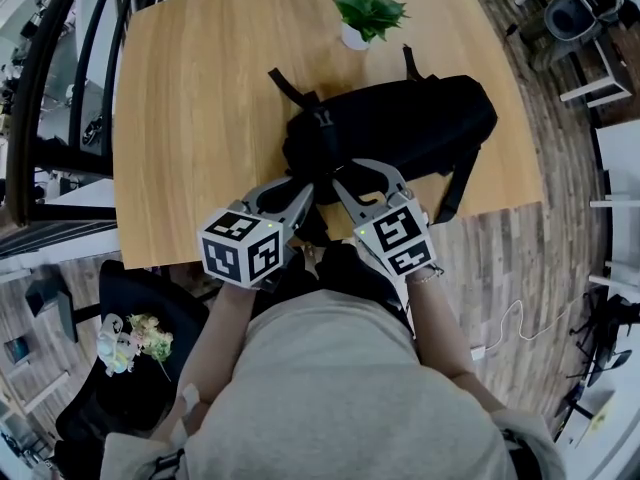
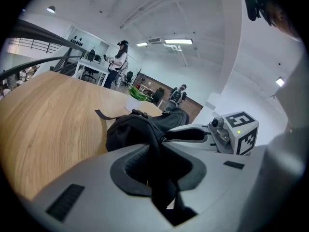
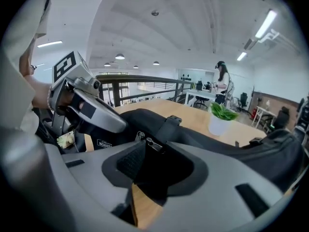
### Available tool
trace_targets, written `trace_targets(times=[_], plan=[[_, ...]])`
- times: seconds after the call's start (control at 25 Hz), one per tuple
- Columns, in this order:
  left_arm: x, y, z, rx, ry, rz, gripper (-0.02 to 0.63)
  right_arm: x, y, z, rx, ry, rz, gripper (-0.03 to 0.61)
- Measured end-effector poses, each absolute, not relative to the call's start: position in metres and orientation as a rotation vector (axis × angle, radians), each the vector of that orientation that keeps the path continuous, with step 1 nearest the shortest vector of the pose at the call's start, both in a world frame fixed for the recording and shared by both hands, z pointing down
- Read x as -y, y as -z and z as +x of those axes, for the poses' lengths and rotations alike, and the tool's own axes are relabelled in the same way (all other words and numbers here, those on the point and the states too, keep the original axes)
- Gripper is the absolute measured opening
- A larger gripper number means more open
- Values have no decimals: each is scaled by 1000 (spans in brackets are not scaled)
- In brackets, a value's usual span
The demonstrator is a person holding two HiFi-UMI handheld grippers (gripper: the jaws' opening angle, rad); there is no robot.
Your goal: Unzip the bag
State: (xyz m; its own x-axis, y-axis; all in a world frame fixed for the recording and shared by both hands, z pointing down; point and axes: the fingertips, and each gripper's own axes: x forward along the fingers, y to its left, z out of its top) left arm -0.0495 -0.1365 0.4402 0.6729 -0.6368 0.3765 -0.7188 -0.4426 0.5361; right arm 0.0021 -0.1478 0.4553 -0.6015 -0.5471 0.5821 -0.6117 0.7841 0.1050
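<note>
2 grippers side by side, tipped down: left gripper (image 1: 290,190) pinches the bag (image 1: 400,118), right gripper (image 1: 362,175) stands with fingers wide apart.

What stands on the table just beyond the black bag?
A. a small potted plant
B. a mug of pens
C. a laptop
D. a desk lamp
A: a green potted plant stands on the table on the far side of the bag; no laptop, mug or lamp is there.
</note>
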Motion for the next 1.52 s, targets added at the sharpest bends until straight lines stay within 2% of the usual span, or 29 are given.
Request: trace_targets(times=[0.32, 0.44, 0.6, 0.68, 1.16, 1.52], plan=[[138, -444, -53, 1079, -150, 2174, 75, 141, -442, 8, 2392, -105, 838, 94], [138, -444, -54, 1091, -148, 2168, 75, 141, -435, 13, 2427, -143, 863, 37], [138, -444, -54, 1108, -148, 2162, 75, 136, -434, 15, 2455, -195, 839, 49], [138, -445, -55, 1114, -146, 2158, 75, 131, -431, 15, 2481, -221, 825, 19], [138, -444, -53, 1133, -149, 2155, 75, 127, -439, 1, 2526, -287, 783, 32], [136, -444, -51, 1126, -158, 2158, 75, 129, -450, 4, 2441, -307, 878, 90]])
